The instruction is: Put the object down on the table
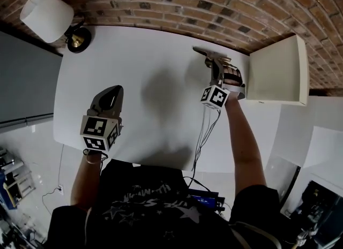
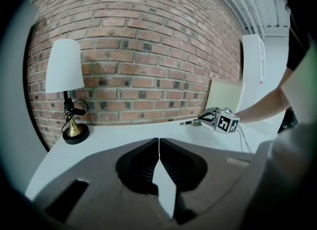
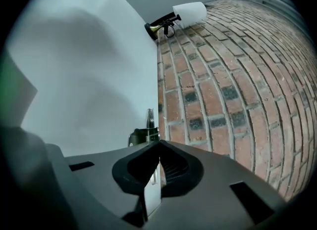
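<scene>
My right gripper (image 1: 216,67) is over the back right part of the white table (image 1: 150,87), turned on its side. It is shut on a thin metal tool (image 1: 208,54) whose tip (image 3: 149,119) sticks out past the jaws toward the brick wall. In the left gripper view the metal tool (image 2: 191,122) lies low over the tabletop; I cannot tell whether it touches. My left gripper (image 1: 109,95) hovers near the table's front left edge, and its jaws meet with nothing between them (image 2: 158,142).
A white-shaded lamp (image 1: 48,15) on a brass base stands at the back left corner. A cream box (image 1: 278,71) stands just right of my right gripper. The brick wall (image 1: 214,1) runs behind the table. Cables (image 1: 206,130) trail from the right gripper over the front edge.
</scene>
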`<state>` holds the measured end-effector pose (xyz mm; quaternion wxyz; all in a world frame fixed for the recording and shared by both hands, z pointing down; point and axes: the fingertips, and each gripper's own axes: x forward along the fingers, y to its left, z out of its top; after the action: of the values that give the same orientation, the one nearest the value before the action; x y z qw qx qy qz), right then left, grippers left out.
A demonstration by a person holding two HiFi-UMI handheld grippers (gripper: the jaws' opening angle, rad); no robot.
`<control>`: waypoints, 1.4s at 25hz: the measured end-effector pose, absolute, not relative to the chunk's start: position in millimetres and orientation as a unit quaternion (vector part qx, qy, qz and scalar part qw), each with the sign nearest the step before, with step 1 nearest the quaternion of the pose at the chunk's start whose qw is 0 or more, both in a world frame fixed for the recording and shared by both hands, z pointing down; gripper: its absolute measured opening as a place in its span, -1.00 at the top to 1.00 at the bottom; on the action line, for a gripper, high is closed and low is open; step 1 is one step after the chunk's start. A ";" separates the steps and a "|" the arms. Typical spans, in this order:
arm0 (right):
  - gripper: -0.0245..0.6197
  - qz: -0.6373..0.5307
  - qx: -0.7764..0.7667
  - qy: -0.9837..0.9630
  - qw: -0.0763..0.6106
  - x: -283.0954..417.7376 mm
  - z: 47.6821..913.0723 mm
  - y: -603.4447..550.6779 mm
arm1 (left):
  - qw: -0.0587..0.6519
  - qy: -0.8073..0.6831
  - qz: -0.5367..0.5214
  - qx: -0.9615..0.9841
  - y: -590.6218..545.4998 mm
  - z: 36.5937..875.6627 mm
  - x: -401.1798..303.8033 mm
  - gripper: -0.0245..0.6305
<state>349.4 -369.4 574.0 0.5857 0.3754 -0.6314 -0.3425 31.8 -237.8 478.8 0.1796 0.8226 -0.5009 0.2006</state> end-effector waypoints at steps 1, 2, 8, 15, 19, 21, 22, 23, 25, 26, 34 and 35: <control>0.90 -0.345 0.372 -0.632 0.585 349.0 575.5 -371.5 | 0.180 -0.502 0.201 0.822 -238.2 479.8 31.7 0.86; 0.90 -0.346 0.371 -0.633 0.585 349.0 577.0 -373.4 | 0.180 -0.503 0.201 0.821 -238.8 480.6 31.5 0.86; 0.90 -0.345 0.367 -0.645 0.576 350.1 585.9 -379.6 | 0.182 -0.511 0.200 0.816 -239.7 484.6 32.3 0.86; 0.90 -0.342 0.367 -0.649 0.572 349.7 590.2 -380.1 | 0.188 -0.515 0.200 0.812 -236.9 488.2 32.6 0.86; 0.90 -0.328 0.377 -0.648 0.574 346.6 594.0 -378.1 | 0.190 -0.513 0.202 0.813 -236.2 488.7 32.0 0.86; 0.89 -0.324 0.380 -0.646 0.577 345.6 596.1 -377.6 | 0.189 -0.511 0.204 0.813 -236.8 488.2 31.2 0.86; 0.89 -0.323 0.382 -0.645 0.578 345.5 596.2 -377.3 | 0.189 -0.510 0.204 0.814 -237.0 487.7 31.1 0.86; 0.88 -0.321 0.382 -0.645 0.579 345.8 596.2 -376.6 | 0.191 -0.509 0.204 0.814 -237.0 487.3 31.2 0.86; 0.78 -0.314 0.382 -0.645 0.582 346.5 595.7 -374.2 | 0.187 -0.506 0.200 0.818 -238.6 485.1 30.8 0.86; 0.75 -0.310 0.382 -0.645 0.584 346.7 595.1 -372.6 | 0.184 -0.505 0.197 0.820 -239.8 483.7 30.1 0.86; 0.70 -0.307 0.409 -0.632 0.582 343.1 563.1 -346.0 | 0.171 -0.486 0.173 0.840 -242.4 465.5 26.4 0.86; 0.71 -0.305 0.420 -0.631 0.577 341.7 555.3 -341.6 | 0.167 -0.483 0.169 0.843 -242.8 461.7 25.5 0.86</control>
<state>341.7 -341.6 555.3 0.5768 0.4199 -0.6310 -0.3048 25.5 -242.8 461.7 0.1668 0.8430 -0.4828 0.1685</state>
